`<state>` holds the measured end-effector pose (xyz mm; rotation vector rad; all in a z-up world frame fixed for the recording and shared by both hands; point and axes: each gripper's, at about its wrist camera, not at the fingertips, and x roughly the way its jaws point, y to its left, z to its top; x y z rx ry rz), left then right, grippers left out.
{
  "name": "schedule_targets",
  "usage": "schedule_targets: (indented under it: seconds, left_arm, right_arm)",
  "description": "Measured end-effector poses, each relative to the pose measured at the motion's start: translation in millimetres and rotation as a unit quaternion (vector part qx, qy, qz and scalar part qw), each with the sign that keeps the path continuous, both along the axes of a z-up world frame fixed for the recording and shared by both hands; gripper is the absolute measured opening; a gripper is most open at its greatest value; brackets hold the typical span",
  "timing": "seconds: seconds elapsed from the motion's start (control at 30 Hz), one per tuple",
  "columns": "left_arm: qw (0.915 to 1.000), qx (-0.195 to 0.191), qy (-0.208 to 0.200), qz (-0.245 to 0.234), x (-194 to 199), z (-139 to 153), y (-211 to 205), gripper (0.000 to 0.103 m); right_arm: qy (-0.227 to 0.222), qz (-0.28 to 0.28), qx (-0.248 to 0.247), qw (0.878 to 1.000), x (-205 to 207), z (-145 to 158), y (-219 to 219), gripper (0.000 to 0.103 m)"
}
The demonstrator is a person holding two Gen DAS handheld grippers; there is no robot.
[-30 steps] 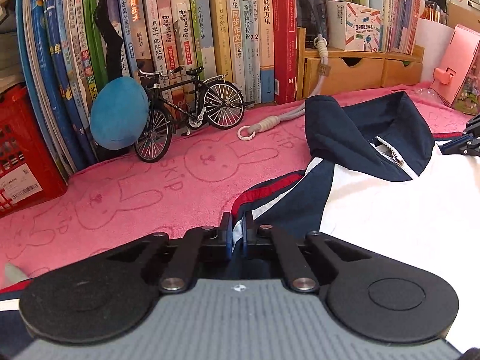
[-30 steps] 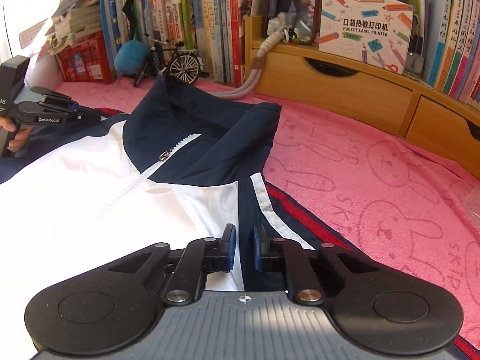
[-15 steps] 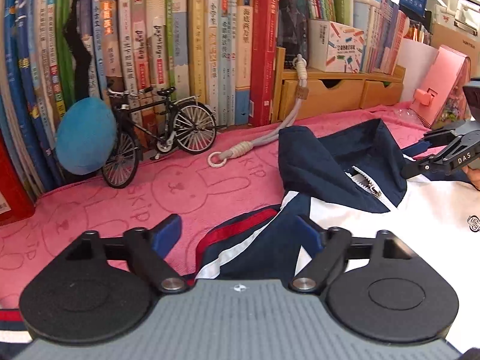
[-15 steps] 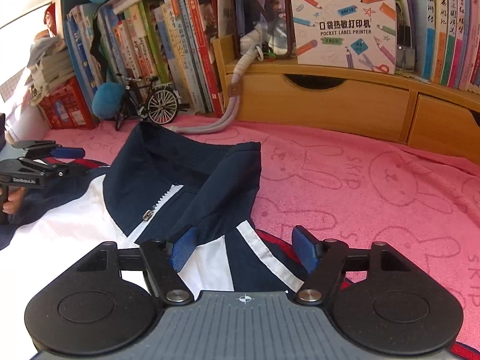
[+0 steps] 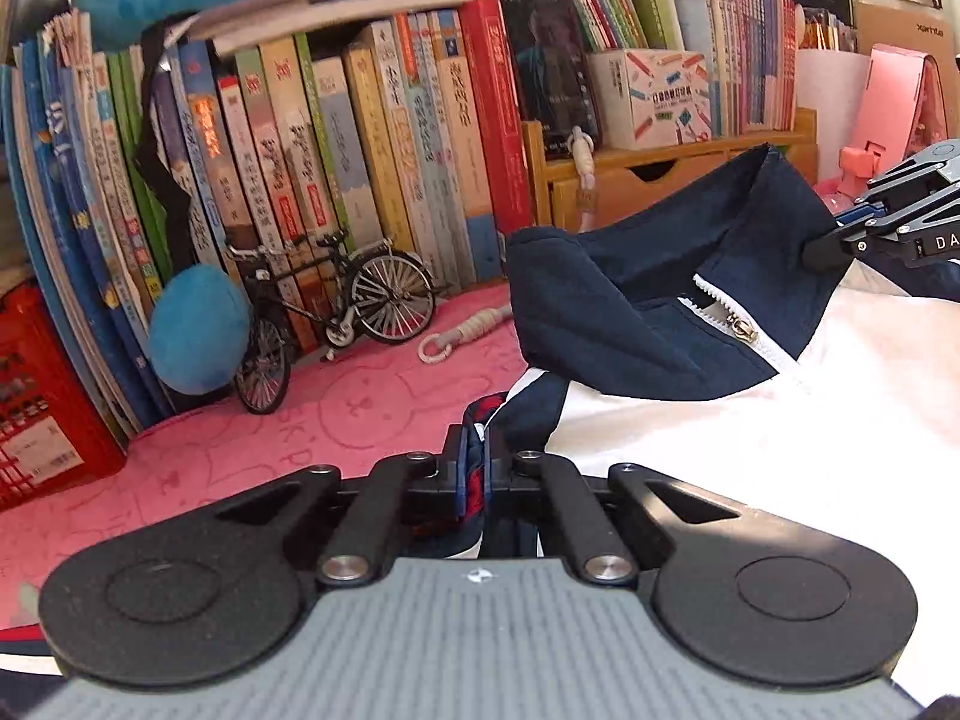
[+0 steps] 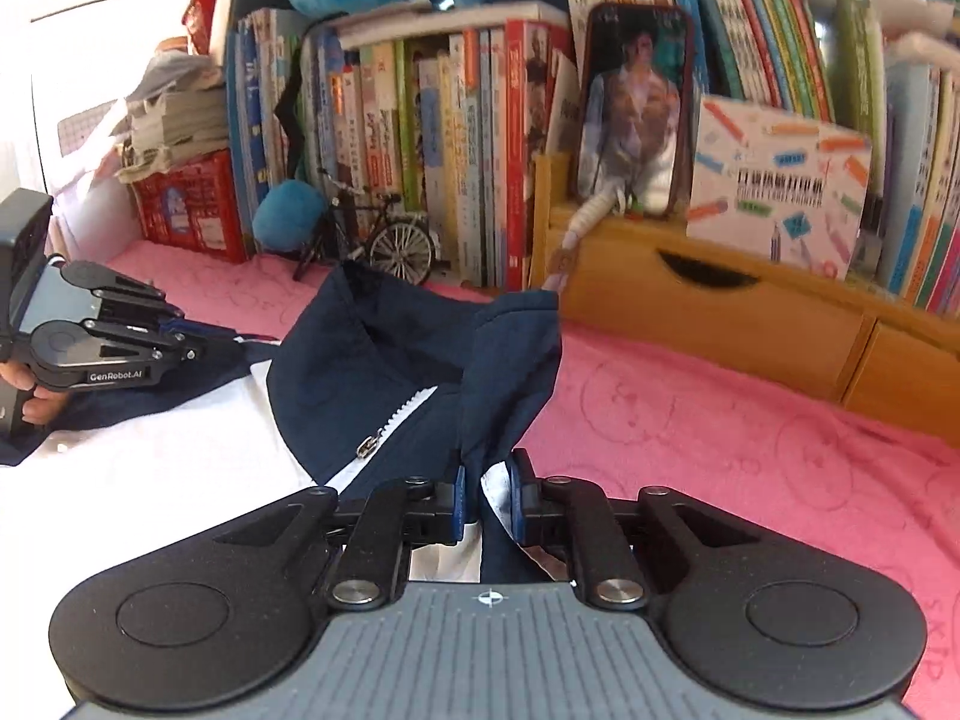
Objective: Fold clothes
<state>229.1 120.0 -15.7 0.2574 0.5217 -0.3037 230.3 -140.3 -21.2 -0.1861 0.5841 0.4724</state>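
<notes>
A navy and white zip jacket [image 5: 750,420] with red stripes lies on the pink bunny-print cloth [image 5: 360,414]; it also shows in the right wrist view [image 6: 180,480]. My left gripper [image 5: 474,468] is shut on the jacket's left shoulder seam, fabric bunched between its pads. My right gripper [image 6: 487,492] is shut on the jacket's right shoulder by the collar [image 6: 420,360]. Both shoulders are lifted and the collar stands up. The right gripper shows in the left wrist view [image 5: 864,234], the left one in the right wrist view [image 6: 198,348].
A row of books [image 5: 360,150] lines the back. A model bicycle [image 5: 336,312], a blue plush ball [image 5: 198,330] and a rope loop [image 5: 462,330] sit before it. A red crate [image 5: 36,408] stands left, wooden drawers [image 6: 720,312] right.
Both grippers opened half a second ago and have since shut on the jacket's shoulders. They have lifted the shoulders, so the collar stands higher.
</notes>
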Motion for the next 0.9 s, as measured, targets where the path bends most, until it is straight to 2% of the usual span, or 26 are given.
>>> schedule_targets:
  seconds: [0.1, 0.23, 0.33, 0.4, 0.47, 0.5, 0.53, 0.6, 0.67, 0.73, 0.77, 0.83, 0.9]
  left_arm:
    - [0.9991, 0.019, -0.031, 0.022, 10, 11, 5, 0.005]
    - [0.9951, 0.07, -0.037, 0.059, 33, 3, 12, 0.005]
    - [0.9901, 0.105, -0.009, 0.092, 52, -23, 21, 0.006]
    - [0.9872, 0.108, 0.006, 0.118, 61, -27, 25, 0.006]
    - [0.9837, 0.107, 0.02, 0.143, 70, -29, 29, 0.011]
    - [0.9834, 0.095, 0.024, 0.153, 70, -24, 33, 0.015]
    - [0.9839, 0.08, 0.023, 0.158, 67, -18, 38, 0.016]
    - [0.9853, 0.052, 0.016, 0.162, 48, -3, 50, 0.019]
    - [0.9858, 0.033, 0.009, 0.164, 25, 12, 61, 0.023]
    - [0.9865, 0.009, 0.008, 0.163, -10, 28, 74, 0.034]
    - [0.9859, -0.001, 0.008, 0.167, -25, 33, 80, 0.038]
    - [0.9812, -0.021, 0.011, 0.192, -56, 39, 96, 0.058]
    - [0.9711, -0.041, 0.021, 0.234, -81, 38, 117, 0.063]
  right_arm:
    - [-0.059, -0.007, -0.053, 0.997, 6, 15, 24, 0.014]
    - [-0.08, -0.018, -0.087, 0.993, 52, 17, 61, 0.01]
    - [-0.054, -0.023, -0.096, 0.994, 87, 0, 84, 0.01]
    - [-0.031, -0.046, -0.102, 0.993, 100, -15, 96, 0.011]
    - [-0.032, -0.068, -0.107, 0.991, 98, -18, 101, 0.015]
    - [-0.039, -0.07, -0.096, 0.992, 90, -14, 97, 0.018]
    - [-0.048, -0.071, -0.08, 0.993, 79, -5, 88, 0.022]
    - [-0.053, -0.075, -0.046, 0.995, 54, 15, 61, 0.044]
    - [-0.057, -0.079, -0.011, 0.995, 27, 36, 32, 0.049]
    - [-0.055, -0.088, 0.018, 0.994, -4, 56, 1, 0.052]
    - [-0.053, -0.094, 0.029, 0.994, -22, 63, -14, 0.058]
    - [-0.046, -0.105, 0.049, 0.992, -60, 71, -44, 0.064]
    - [-0.036, -0.125, 0.062, 0.99, -94, 68, -70, 0.068]
